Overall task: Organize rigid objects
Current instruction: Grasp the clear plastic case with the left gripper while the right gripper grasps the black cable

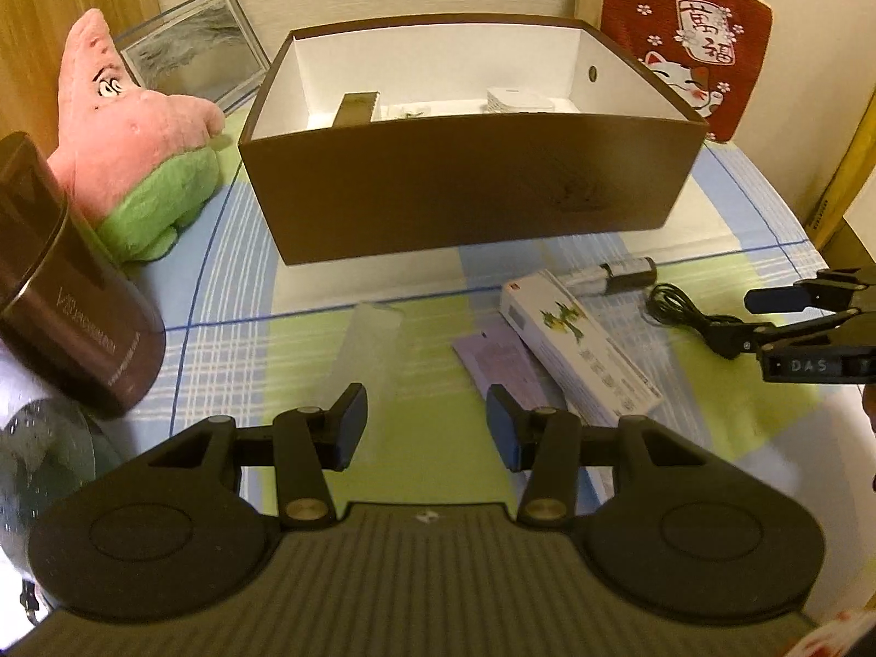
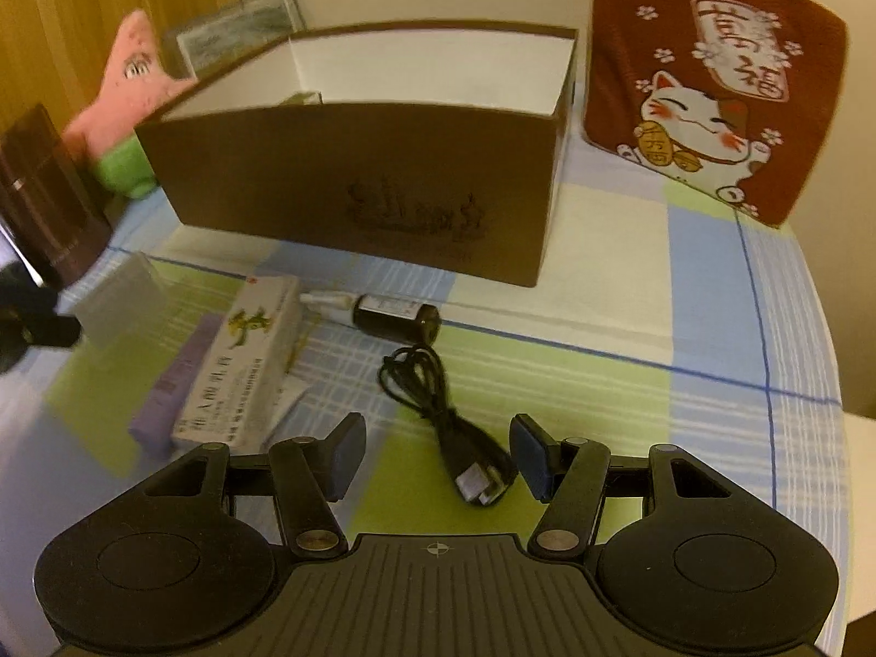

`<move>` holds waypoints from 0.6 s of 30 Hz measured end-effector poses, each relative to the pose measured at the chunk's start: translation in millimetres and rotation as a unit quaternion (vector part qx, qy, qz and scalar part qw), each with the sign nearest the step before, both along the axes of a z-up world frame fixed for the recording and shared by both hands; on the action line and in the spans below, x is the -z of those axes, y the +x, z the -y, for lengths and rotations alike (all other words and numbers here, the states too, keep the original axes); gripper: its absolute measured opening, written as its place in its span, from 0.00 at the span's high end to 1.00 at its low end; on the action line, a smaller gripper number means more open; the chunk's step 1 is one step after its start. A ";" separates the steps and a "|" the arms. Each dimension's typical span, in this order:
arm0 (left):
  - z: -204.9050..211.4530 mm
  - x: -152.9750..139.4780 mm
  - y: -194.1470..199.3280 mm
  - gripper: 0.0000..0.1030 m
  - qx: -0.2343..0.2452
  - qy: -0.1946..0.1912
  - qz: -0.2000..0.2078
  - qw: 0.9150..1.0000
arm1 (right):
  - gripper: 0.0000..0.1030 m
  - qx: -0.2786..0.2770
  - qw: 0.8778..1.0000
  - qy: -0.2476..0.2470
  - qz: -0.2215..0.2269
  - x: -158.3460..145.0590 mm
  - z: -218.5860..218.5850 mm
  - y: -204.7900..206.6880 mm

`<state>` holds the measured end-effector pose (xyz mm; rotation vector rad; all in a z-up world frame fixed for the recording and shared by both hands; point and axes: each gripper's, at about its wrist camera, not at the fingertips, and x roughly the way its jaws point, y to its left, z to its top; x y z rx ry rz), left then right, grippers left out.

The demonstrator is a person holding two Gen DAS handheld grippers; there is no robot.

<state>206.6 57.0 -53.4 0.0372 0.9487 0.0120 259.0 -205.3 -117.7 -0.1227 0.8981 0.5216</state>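
A brown open box (image 1: 471, 180) (image 2: 356, 186) stands at the back of the checked tablecloth, with a few small items inside. In front of it lie a clear plastic case (image 1: 372, 345) (image 2: 120, 301), a purple packet (image 1: 503, 367) (image 2: 175, 388), a white carton (image 1: 580, 350) (image 2: 241, 367), a small dark bottle (image 1: 624, 274) (image 2: 394, 312) and a coiled black cable (image 1: 690, 312) (image 2: 432, 388). My left gripper (image 1: 427, 427) is open, its fingers just short of the clear case. My right gripper (image 2: 438, 449) (image 1: 777, 334) is open over the cable's plug end, which lies close to the right pad.
A pink and green starfish plush (image 1: 137, 131), a dark round canister (image 1: 65, 284) and a framed picture (image 1: 197, 49) crowd the left side. A red lucky-cat cushion (image 2: 712, 82) leans at the back right. The table's edge (image 2: 837, 383) curves away on the right.
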 end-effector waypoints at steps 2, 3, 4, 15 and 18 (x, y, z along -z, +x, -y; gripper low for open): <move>-3.1 1.4 5.5 0.58 -0.001 0.001 -0.001 1.000 | 0.45 -0.001 1.000 -0.001 -0.005 5.3 -2.2 8.2; -4.5 2.0 7.8 0.58 -0.001 0.002 -0.001 1.000 | 0.46 -0.001 1.000 0.001 -0.009 7.4 -3.3 11.5; -5.4 2.1 9.2 0.58 -0.001 0.004 0.000 1.000 | 0.48 -0.001 1.000 0.001 -0.012 9.0 -4.4 13.8; -17.9 7.0 15.4 0.54 0.007 0.014 -0.002 1.000 | 0.66 0.008 0.998 0.017 -0.061 13.6 -18.6 1.4; -19.0 10.7 19.1 0.54 0.016 0.025 -0.005 1.000 | 0.66 0.005 0.997 0.021 -0.069 15.9 -27.7 -9.1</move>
